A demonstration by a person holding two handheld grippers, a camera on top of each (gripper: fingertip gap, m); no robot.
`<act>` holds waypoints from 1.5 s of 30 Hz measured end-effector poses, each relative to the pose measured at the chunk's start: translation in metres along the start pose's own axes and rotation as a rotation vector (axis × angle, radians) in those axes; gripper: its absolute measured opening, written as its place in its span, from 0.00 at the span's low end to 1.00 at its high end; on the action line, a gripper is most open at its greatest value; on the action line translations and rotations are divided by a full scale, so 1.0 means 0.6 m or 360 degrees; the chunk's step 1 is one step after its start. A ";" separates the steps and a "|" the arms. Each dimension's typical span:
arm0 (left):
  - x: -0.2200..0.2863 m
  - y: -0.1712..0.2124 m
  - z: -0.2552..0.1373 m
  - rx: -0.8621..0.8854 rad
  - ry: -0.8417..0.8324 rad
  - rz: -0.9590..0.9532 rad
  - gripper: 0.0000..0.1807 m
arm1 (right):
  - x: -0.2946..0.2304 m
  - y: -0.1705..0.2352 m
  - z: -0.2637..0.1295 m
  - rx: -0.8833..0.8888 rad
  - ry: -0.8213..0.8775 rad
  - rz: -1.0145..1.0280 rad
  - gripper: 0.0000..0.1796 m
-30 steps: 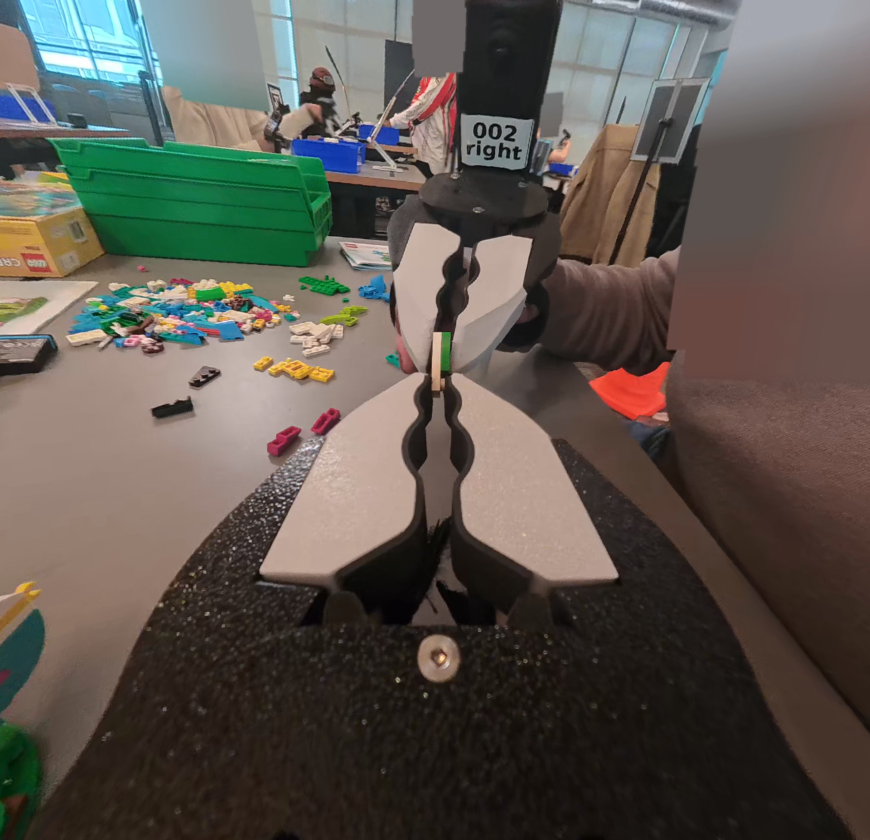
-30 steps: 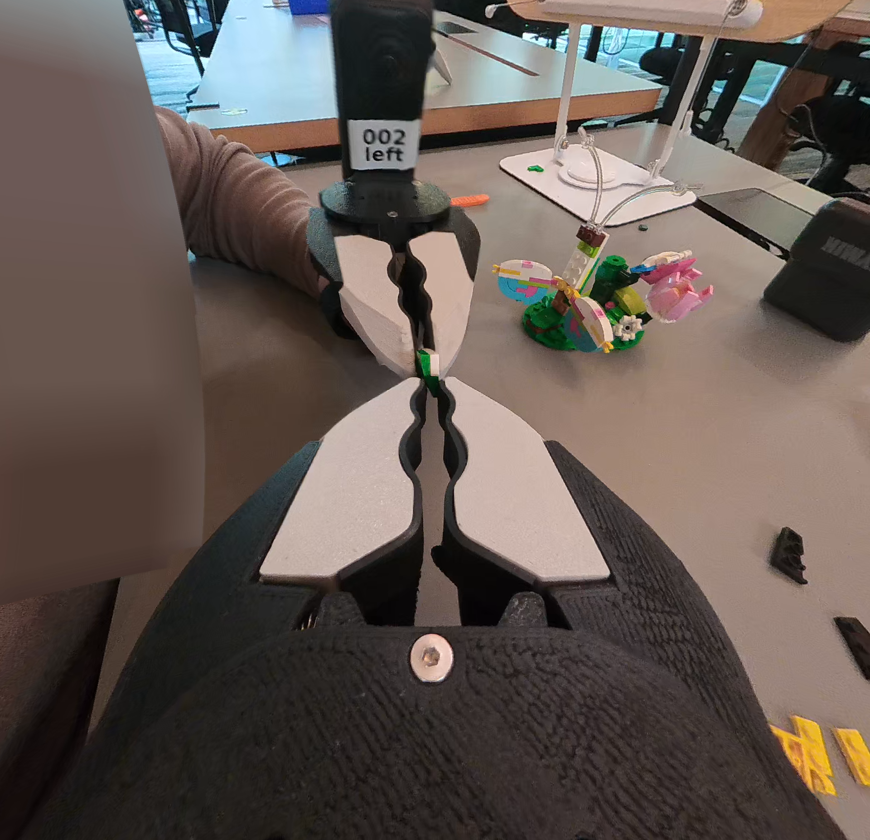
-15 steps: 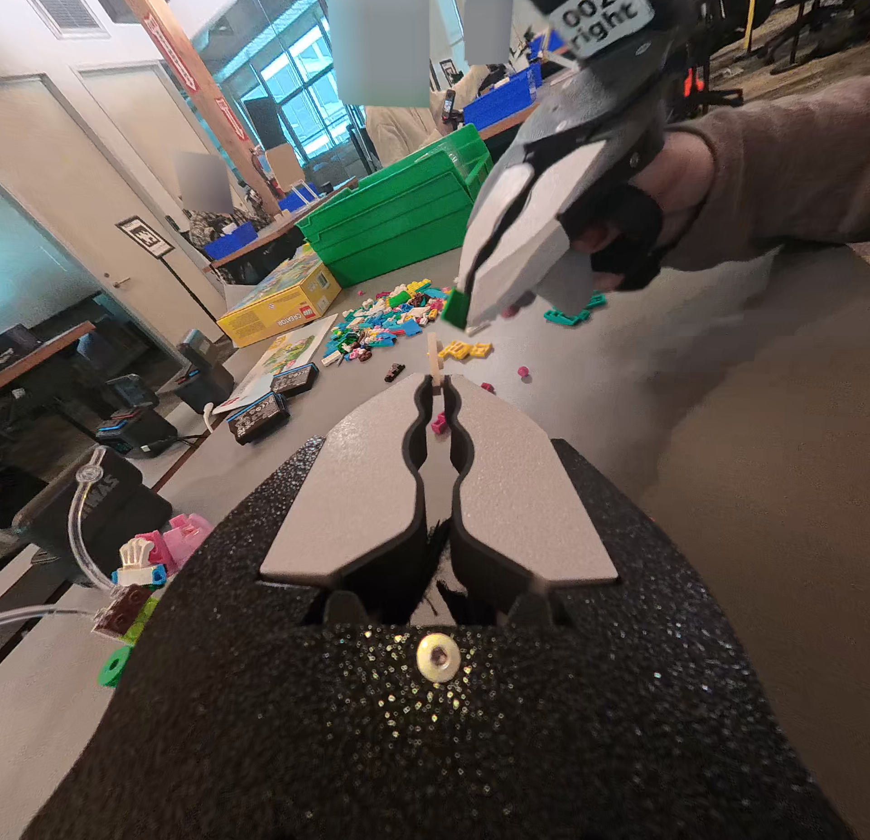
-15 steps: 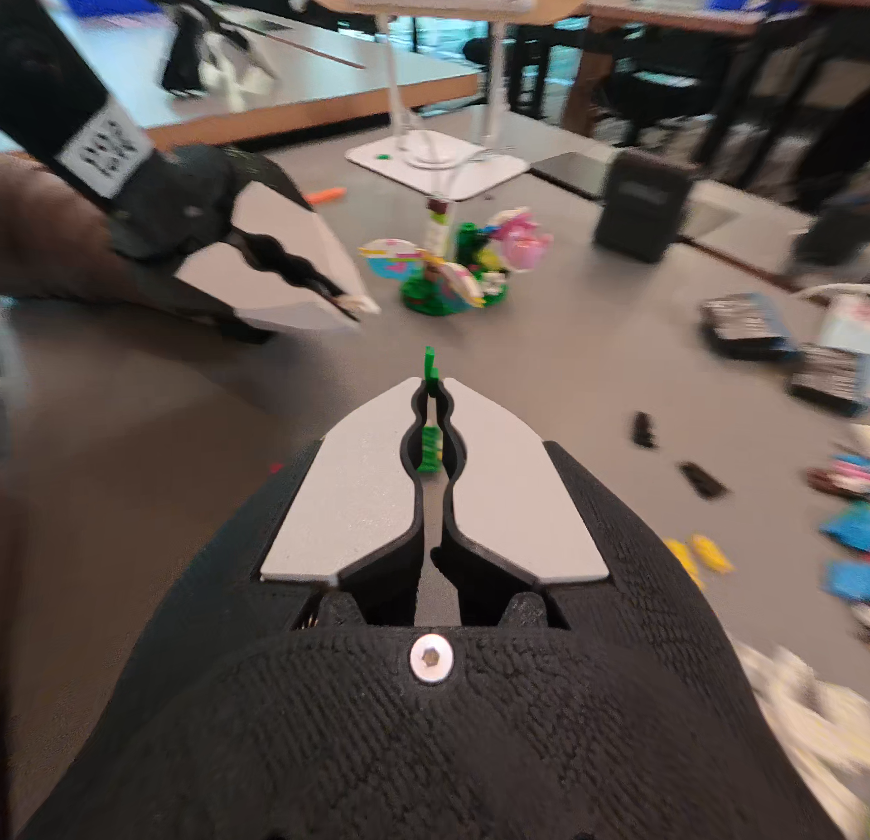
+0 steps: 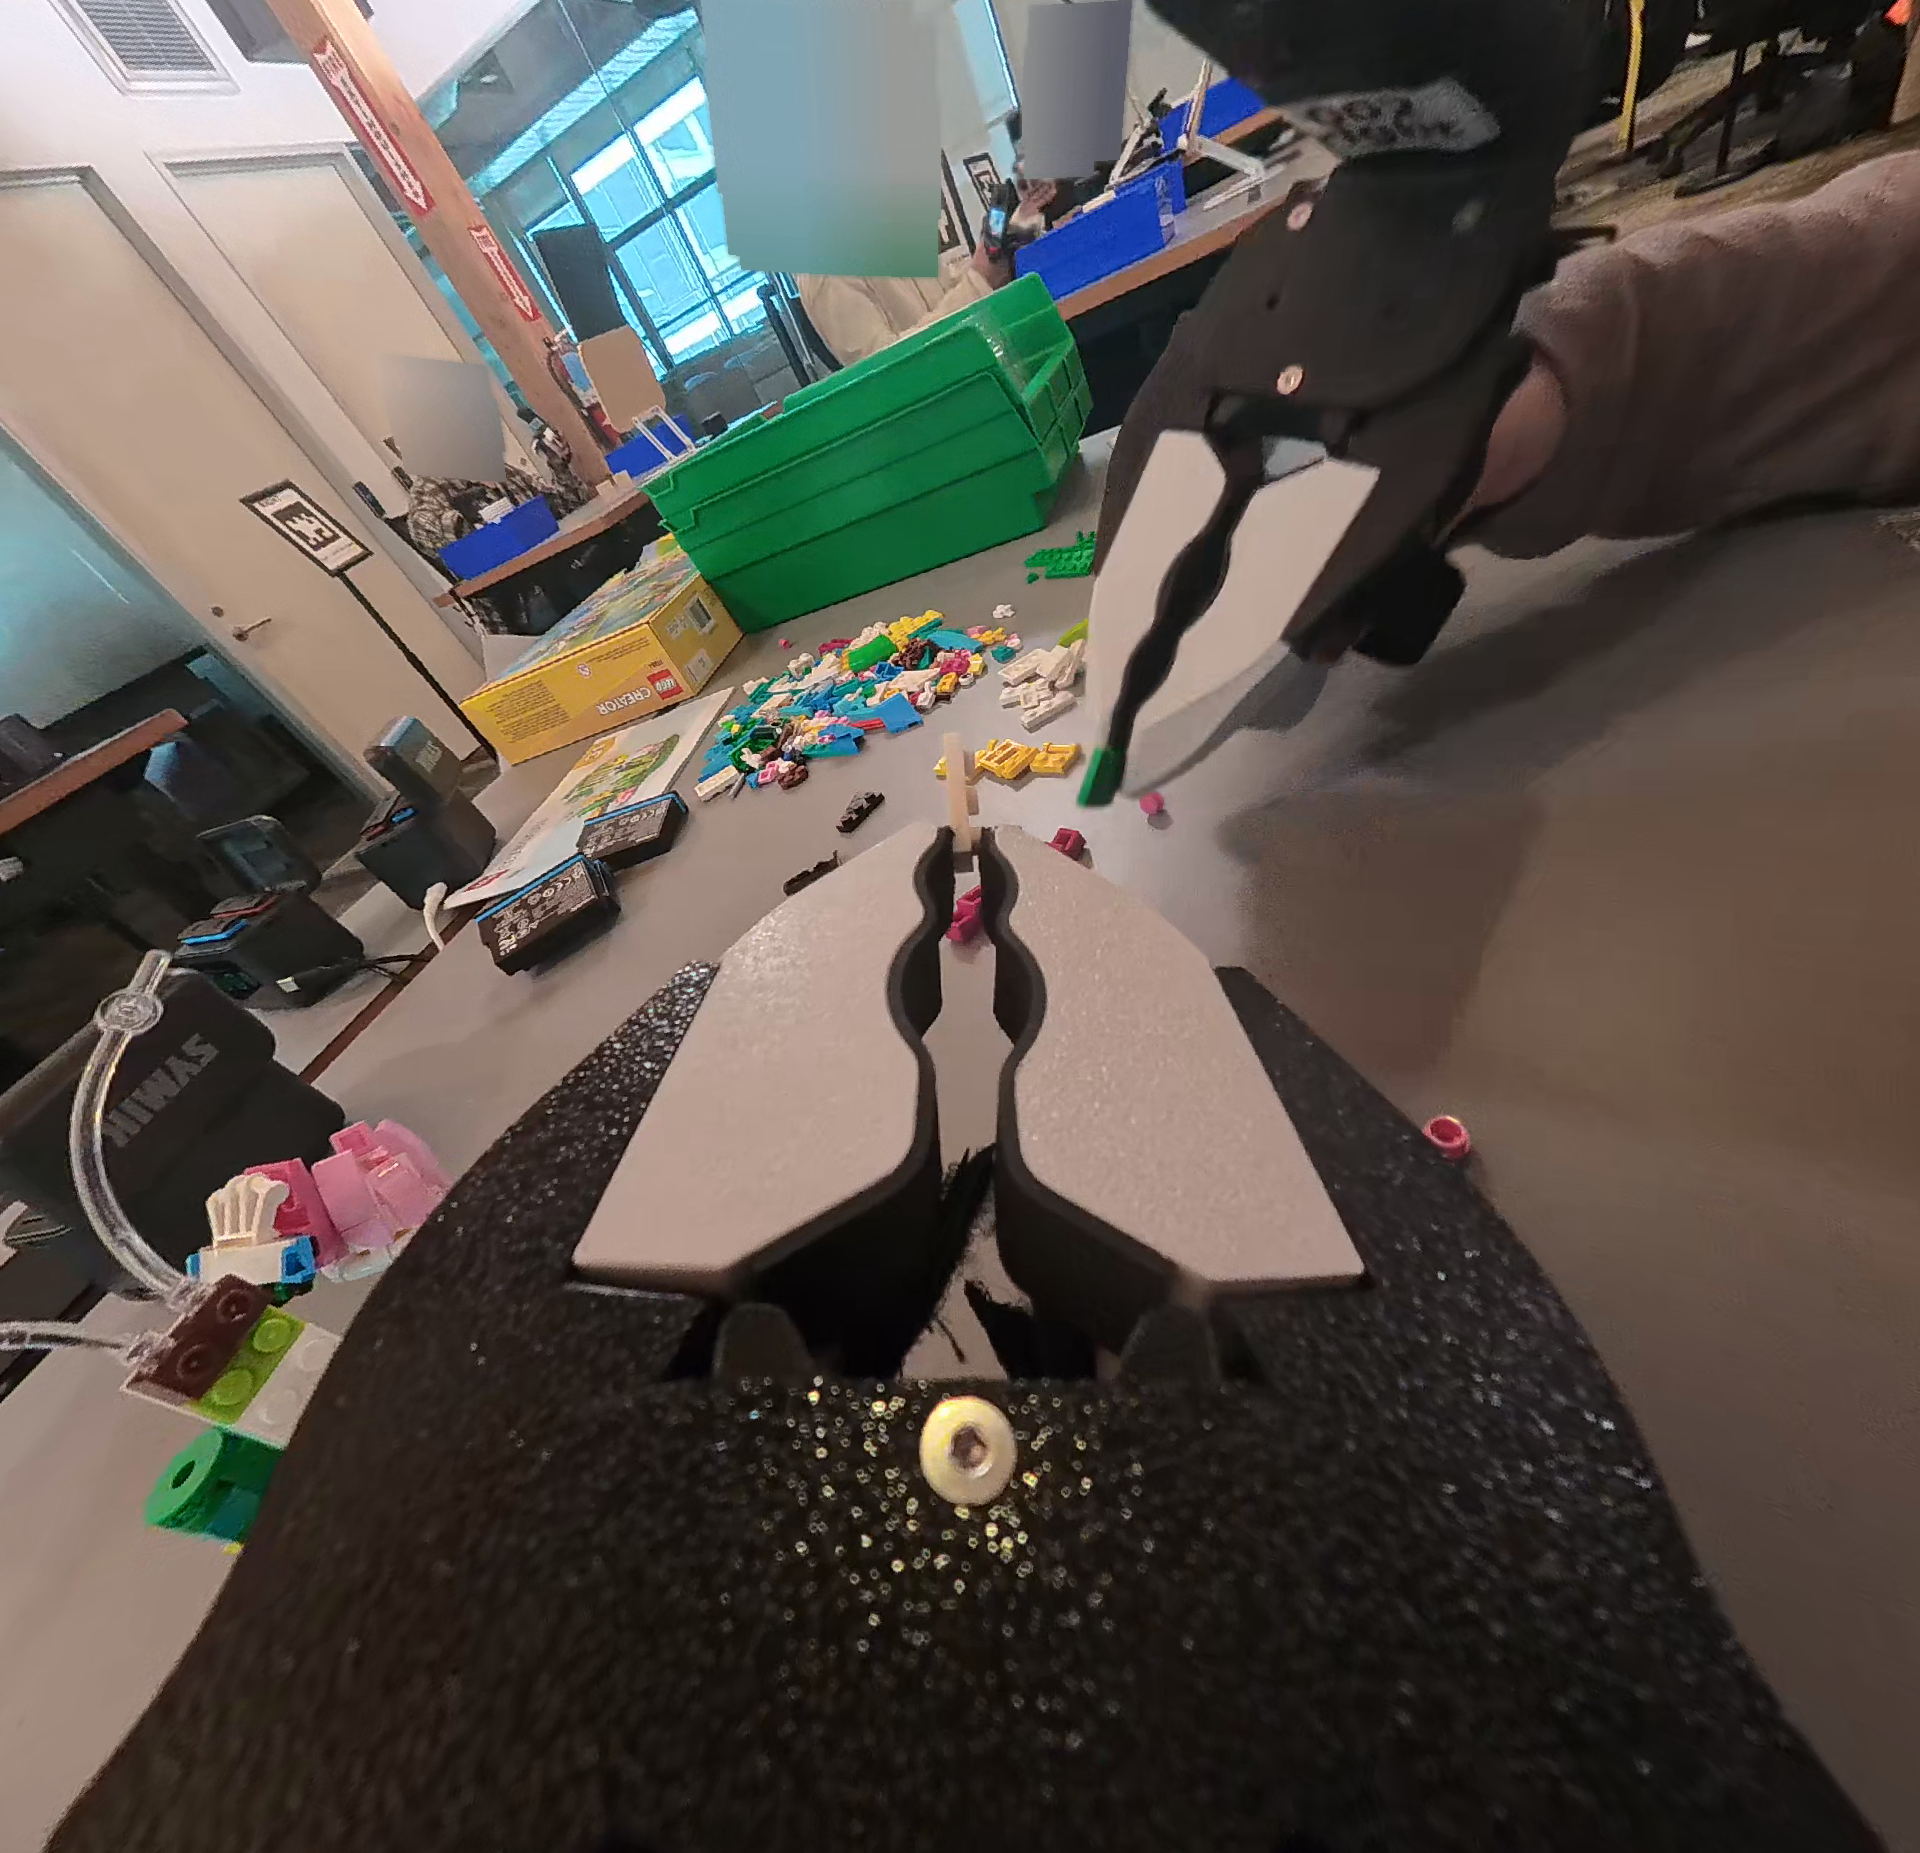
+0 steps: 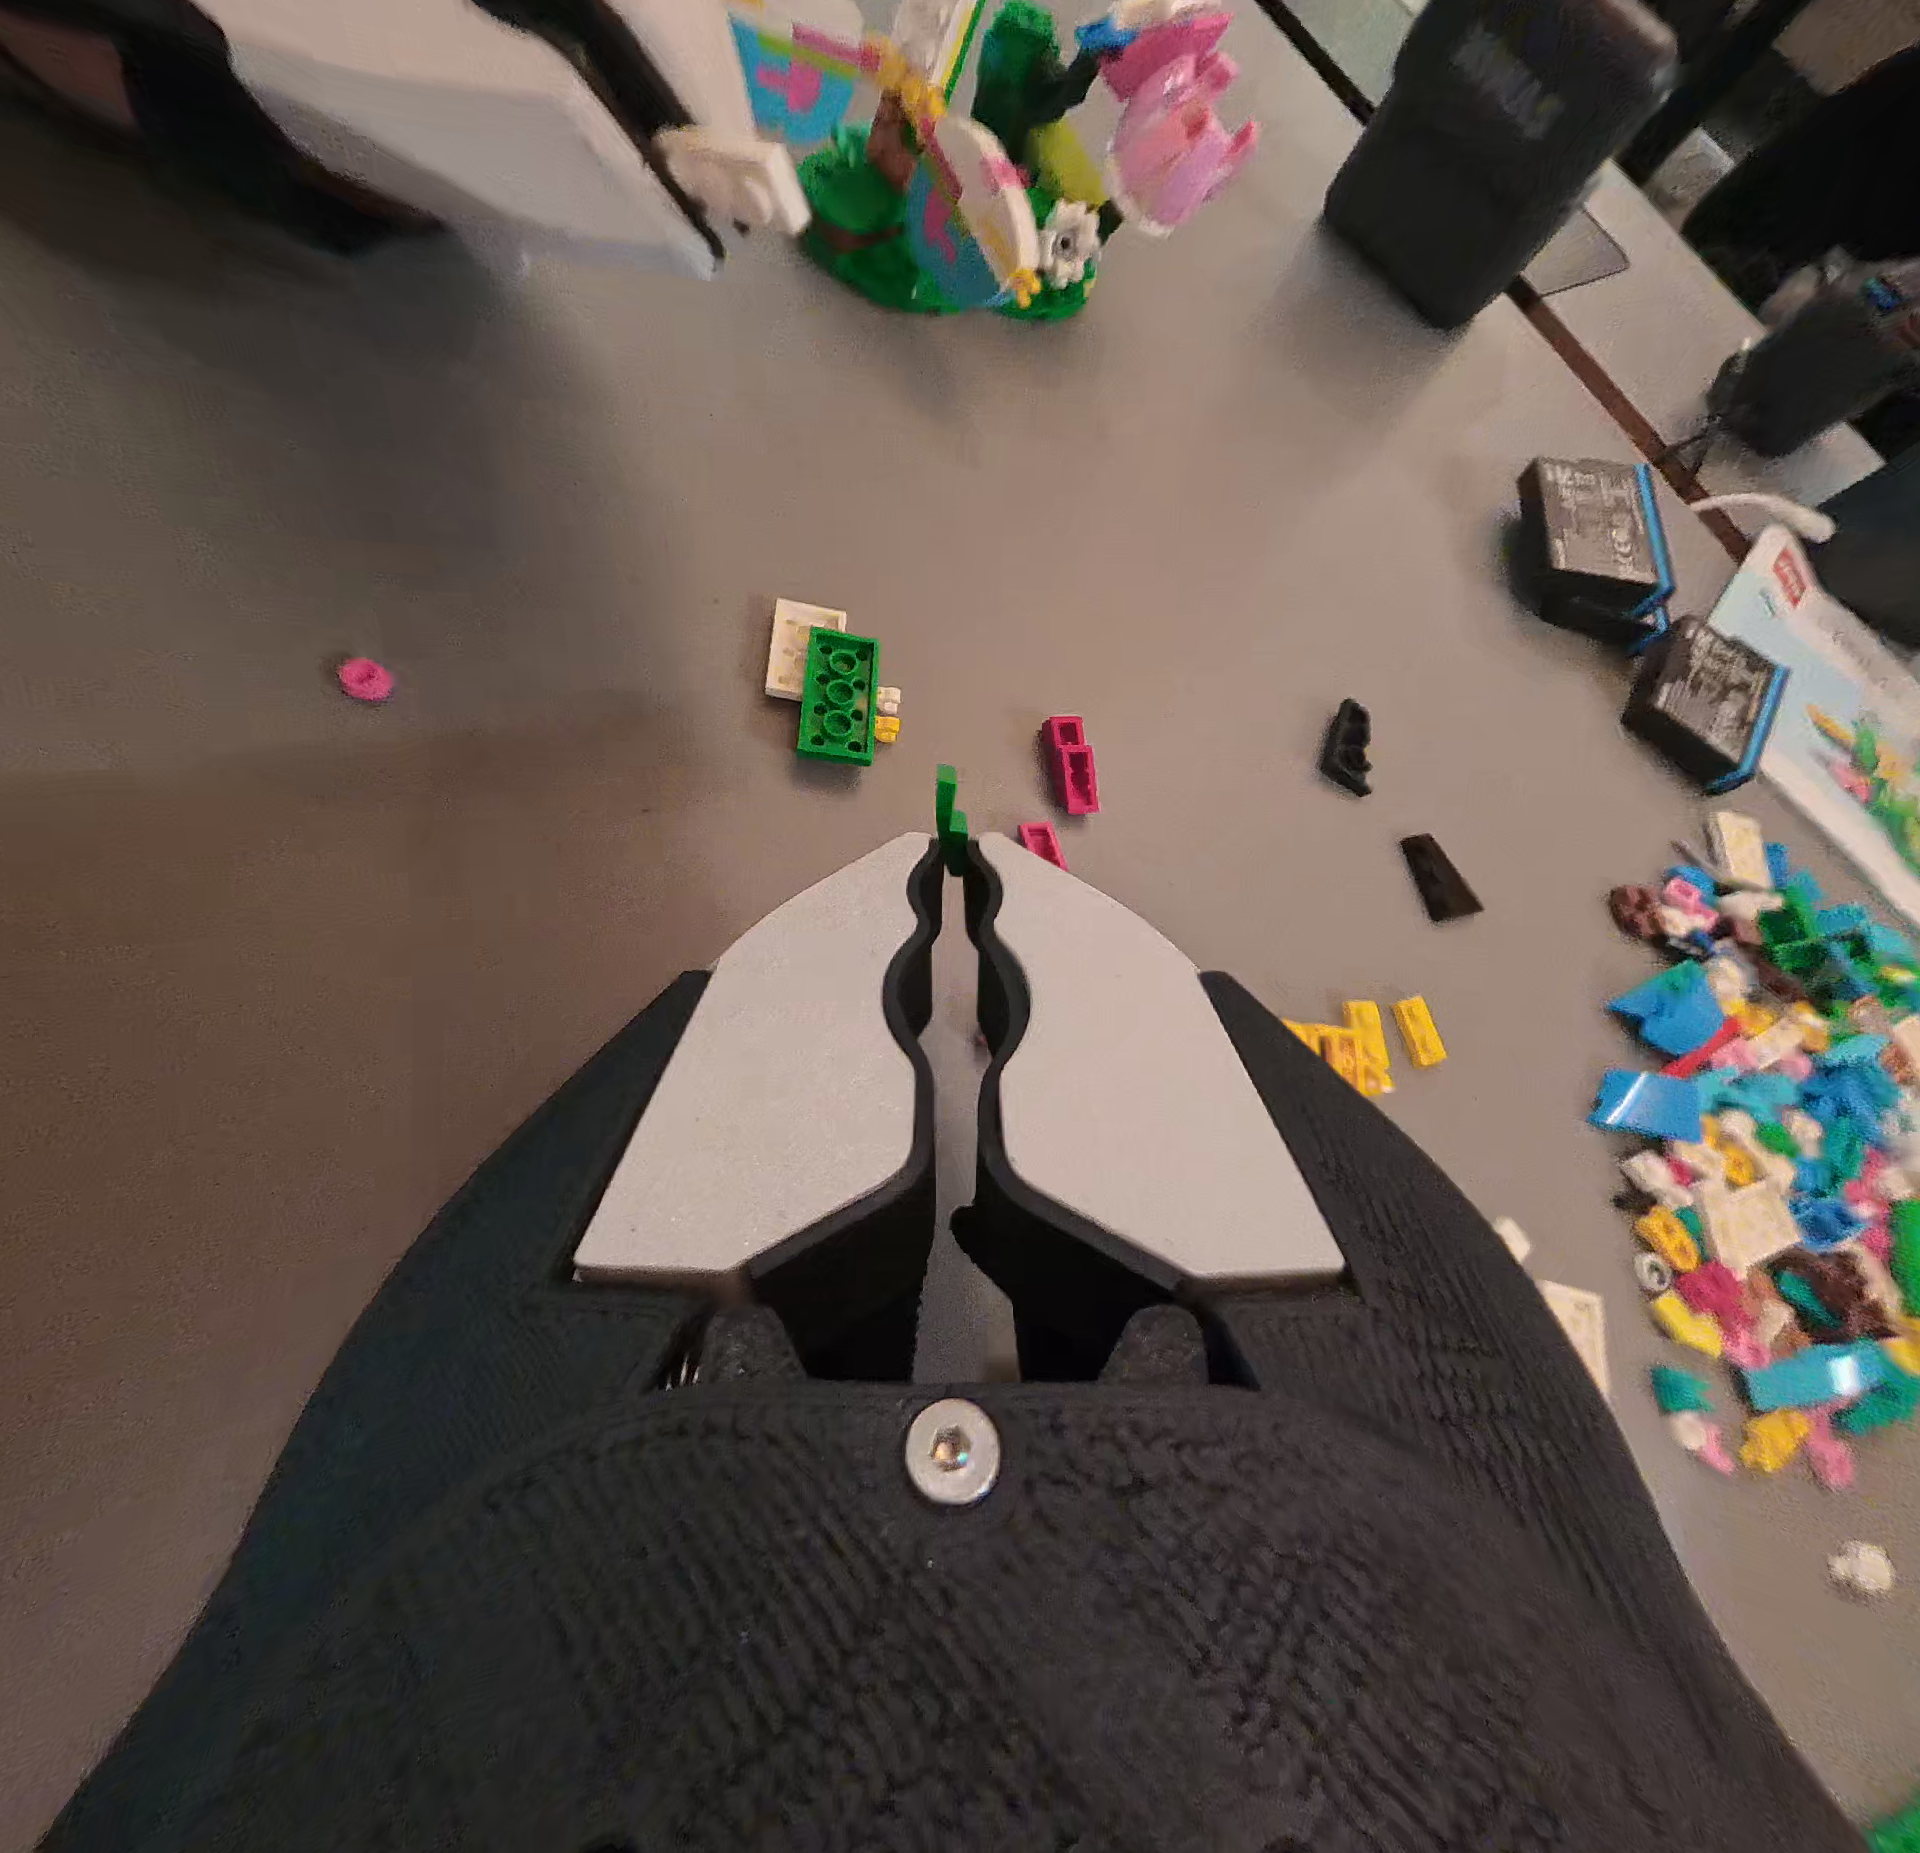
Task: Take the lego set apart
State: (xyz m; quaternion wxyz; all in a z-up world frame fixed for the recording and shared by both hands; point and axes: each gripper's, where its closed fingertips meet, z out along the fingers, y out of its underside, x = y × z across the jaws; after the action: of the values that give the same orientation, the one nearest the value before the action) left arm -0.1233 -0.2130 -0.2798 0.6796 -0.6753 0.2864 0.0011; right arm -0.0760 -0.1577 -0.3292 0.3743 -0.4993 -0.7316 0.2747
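Note:
My left gripper (image 5: 966,839) is shut on a small white plate (image 5: 961,790) that sticks up from its tips. My right gripper (image 6: 954,847) is shut on a small green plate (image 6: 949,811) and is held low over the grey table. In the left wrist view the right gripper (image 5: 1117,754) hangs at the upper right with the green plate (image 5: 1098,775) at its tip. The lego set (image 6: 966,162), a green base with pink and white flowers, stands at the far side. It also shows at the lower left of the left wrist view (image 5: 260,1284).
A green brick on a white plate (image 6: 831,691), magenta pieces (image 6: 1070,764), black pieces (image 6: 1345,759) and yellow pieces (image 6: 1371,1040) lie near the right gripper. A pile of loose bricks (image 6: 1787,1128) lies to the right. Stacked green bins (image 5: 883,453), a yellow box (image 5: 603,676) and batteries (image 6: 1600,546) stand around. Across from one pair of fingers to the other is roughly 9 centimetres.
The grippers held one joined white-and-green piece tip to tip. They have pulled apart, white plate left, green plate right. The right gripper has swung down over the table.

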 end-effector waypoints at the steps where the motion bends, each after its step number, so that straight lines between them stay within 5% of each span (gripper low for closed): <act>1: 0.001 0.001 0.000 -0.0002 0.0008 -0.0004 0.02 | -0.001 0.000 0.009 -0.0028 0.0028 -0.0058 0.01; 5: 0.003 0.001 -0.001 0.0008 0.0026 0.0008 0.02 | -0.001 -0.010 0.003 0.0007 0.0103 -0.0139 0.01; 9: 0.005 -0.001 -0.002 0.0022 0.0021 0.0055 0.02 | 0.065 0.015 -0.078 0.0016 0.0367 -0.0186 0.01; 16: 0.004 0.000 0.001 0.0025 0.0025 0.0052 0.02 | 0.200 0.191 -0.221 -0.0461 0.0693 0.0122 0.01; 20: 0.006 -0.001 0.001 0.0034 0.0035 0.0065 0.02 | 0.211 0.204 -0.225 -0.0373 0.0693 0.0242 0.01; 24: 0.008 -0.001 0.001 0.0038 0.0039 0.0073 0.02 | 0.272 0.236 -0.240 -0.0585 0.0932 0.0189 0.01; 31: 0.010 -0.001 0.001 0.0037 0.0049 0.0087 0.02 | 0.347 0.277 -0.196 -0.0623 0.0805 0.0322 0.01; 40: 0.013 0.000 0.001 0.0033 0.0056 0.0104 0.02 | 0.375 0.258 -0.179 -0.0561 0.0748 0.0310 0.13; 45: 0.018 -0.001 0.000 0.0040 0.0096 0.0109 0.02 | 0.199 0.026 -0.123 0.0140 0.0225 0.0148 0.11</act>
State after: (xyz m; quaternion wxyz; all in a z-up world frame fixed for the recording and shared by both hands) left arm -0.1141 -0.2170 -0.2833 0.6787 -0.6563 0.3296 0.0003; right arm -0.0334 -0.0385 -0.2669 0.4335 -0.5338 -0.6666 0.2878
